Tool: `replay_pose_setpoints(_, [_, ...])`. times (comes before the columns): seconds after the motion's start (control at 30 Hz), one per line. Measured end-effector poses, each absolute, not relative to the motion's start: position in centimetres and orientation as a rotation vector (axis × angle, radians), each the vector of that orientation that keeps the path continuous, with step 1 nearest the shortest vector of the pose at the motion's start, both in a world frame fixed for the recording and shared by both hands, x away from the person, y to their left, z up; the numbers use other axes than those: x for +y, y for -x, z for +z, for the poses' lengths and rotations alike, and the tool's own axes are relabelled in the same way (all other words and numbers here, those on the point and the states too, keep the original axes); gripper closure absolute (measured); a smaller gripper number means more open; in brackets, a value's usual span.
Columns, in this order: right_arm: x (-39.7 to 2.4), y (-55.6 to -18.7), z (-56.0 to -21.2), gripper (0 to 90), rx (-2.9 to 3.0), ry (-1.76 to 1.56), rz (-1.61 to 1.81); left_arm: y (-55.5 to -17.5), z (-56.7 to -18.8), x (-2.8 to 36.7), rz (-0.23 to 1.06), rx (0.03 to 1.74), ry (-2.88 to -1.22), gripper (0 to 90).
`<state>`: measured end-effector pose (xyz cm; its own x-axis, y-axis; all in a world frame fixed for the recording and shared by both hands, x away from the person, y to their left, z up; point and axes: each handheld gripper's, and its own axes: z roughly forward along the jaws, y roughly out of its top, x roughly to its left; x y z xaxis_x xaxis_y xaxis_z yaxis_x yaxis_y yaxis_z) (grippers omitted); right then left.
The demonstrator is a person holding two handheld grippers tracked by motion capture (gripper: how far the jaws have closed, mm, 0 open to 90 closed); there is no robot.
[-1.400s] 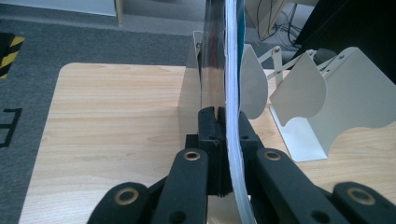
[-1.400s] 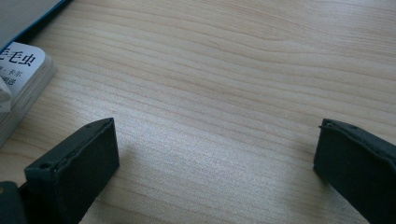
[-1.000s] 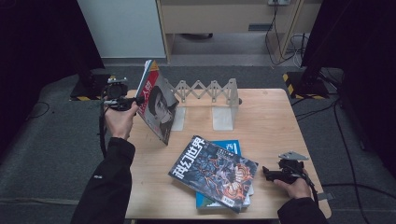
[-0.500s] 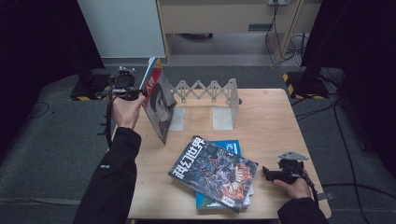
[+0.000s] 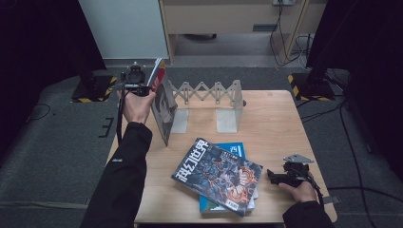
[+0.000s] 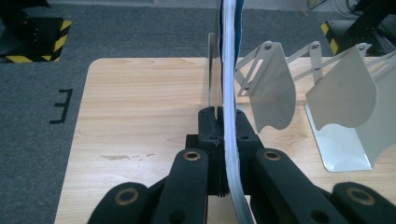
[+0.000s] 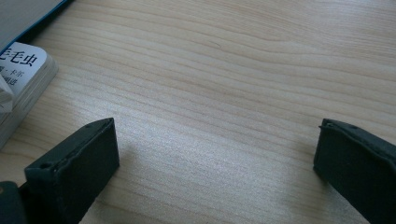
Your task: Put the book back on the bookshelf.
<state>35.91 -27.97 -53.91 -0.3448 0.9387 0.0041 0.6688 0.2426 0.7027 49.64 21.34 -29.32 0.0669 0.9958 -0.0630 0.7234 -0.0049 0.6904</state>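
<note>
My left gripper (image 5: 148, 88) (image 6: 223, 122) is shut on the top edge of a magazine (image 5: 164, 108) (image 6: 228, 65). It holds the magazine upright on edge at the left end of a white expanding book rack (image 5: 209, 91) (image 6: 273, 88). The magazine's lower edge is by the rack's leftmost divider; whether it touches the table I cannot tell. A magazine with a dark illustrated cover (image 5: 216, 175) (image 7: 21, 70) lies flat on a blue one (image 5: 236, 149) at the table's front middle. My right gripper (image 5: 272, 175) (image 7: 215, 156) rests open on the table (image 5: 280, 123) to their right, nothing between its jaws.
The rack's white dividers (image 5: 229, 114) (image 6: 348, 100) stand along the table's far side. Bare wood (image 7: 219, 65) lies ahead of the right gripper. Beyond the table are grey carpet (image 5: 57, 142), black stands with yellow-striped bases and a cabinet.
The left hand has carried the upright magazine away from the person and to the right, closer to the rack's left end. The right hand has stayed put.
</note>
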Motion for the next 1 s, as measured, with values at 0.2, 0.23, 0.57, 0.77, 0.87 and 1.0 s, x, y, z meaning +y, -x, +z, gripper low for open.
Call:
replay_pose_setpoints(0.2, [-28.0, -35.9, -53.9, 0.4, 2.102, -1.466, 0.867, -50.3, -29.3, 21.6, 0.616, 1.715, -1.800, 85.9])
replay_pose_setpoints(0.23, [-28.0, -35.9, -53.9, 0.3, 2.102, -1.466, 0.867, -50.4, -29.3, 21.6, 0.615, 1.718, -1.797, 85.9])
replay_pose_setpoints(0.57, [-28.0, -35.9, -53.9, 0.3, 2.102, -1.465, 0.867, -50.3, -29.6, 21.9, 0.639, 1.681, -1.776, 84.5])
replay_pose_setpoints(0.77, [-28.0, -35.9, -53.9, 0.3, 2.103, -1.466, 0.867, -49.9, -29.7, 22.3, 0.643, 1.622, -1.762, 77.1])
replay_pose_setpoints(0.87, [-27.9, -35.9, -53.9, 0.4, 2.102, -1.466, 0.867, -49.7, -29.8, 22.5, 0.652, 1.602, -1.750, 73.3])
replay_pose_setpoints(1.0, [-27.9, -35.9, -53.9, 0.3, 2.103, -1.470, 0.867, -49.5, -29.9, 22.7, 0.668, 1.577, -1.736, 64.2])
